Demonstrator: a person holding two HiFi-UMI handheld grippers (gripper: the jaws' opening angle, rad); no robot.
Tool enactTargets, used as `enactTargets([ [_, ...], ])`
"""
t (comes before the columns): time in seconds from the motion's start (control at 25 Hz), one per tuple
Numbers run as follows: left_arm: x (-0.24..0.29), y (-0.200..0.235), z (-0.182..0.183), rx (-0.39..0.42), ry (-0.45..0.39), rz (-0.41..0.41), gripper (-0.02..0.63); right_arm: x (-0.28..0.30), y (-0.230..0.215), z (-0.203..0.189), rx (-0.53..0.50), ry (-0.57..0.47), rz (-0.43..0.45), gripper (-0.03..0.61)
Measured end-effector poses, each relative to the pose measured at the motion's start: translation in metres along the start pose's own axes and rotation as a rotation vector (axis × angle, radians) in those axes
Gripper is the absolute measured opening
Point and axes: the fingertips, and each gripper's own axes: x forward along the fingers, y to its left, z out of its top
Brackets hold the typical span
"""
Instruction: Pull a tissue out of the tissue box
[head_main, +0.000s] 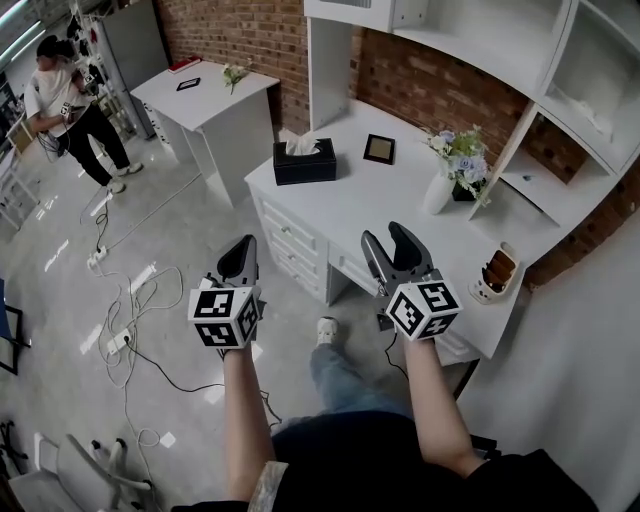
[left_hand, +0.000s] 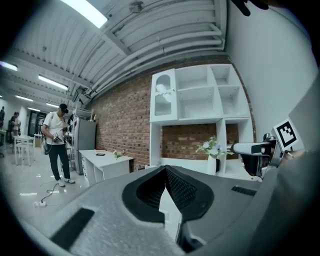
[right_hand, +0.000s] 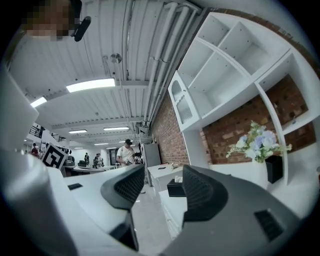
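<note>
A black tissue box (head_main: 304, 162) stands near the far left corner of the white desk (head_main: 370, 215), with a white tissue (head_main: 300, 145) sticking up from its slot. Both grippers hover at the desk's near side, well short of the box. My left gripper (head_main: 241, 250) is off the desk's left front edge, over the floor, shut and empty, its tips meeting in the left gripper view (left_hand: 165, 169). My right gripper (head_main: 389, 240) is over the desk's front edge, open with nothing in it. In the right gripper view the tissue box (right_hand: 176, 188) shows small between the spread jaws of the right gripper (right_hand: 162, 189).
A small picture frame (head_main: 379, 149) and a vase of flowers (head_main: 450, 168) stand behind the tissue box's right. A brown and white object (head_main: 497, 270) sits at the desk's right end. White shelves (head_main: 560, 70) rise behind. Cables (head_main: 125, 330) lie on the floor; a person (head_main: 65, 105) stands far left by another table (head_main: 205, 95).
</note>
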Motion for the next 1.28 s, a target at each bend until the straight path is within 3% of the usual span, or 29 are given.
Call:
enactTargets([
  [0.24,0.067,0.041,-0.017,-0.029,0.064,0.031,0.008,0.081,-0.031,-0.023,0.027,0.064,0.022,0.218],
  [0.76,0.271,0.137,-0.016,-0.046,0.153,0.074,0.008,0.308,-0.117,-0.052,0.082,0.173,0.082,0.218],
  [1.28,0.340,0.175,-0.012,-0.061,0.181,0.052,0.008,0.385,-0.147,-0.064,0.090,0.226,0.055,0.218],
])
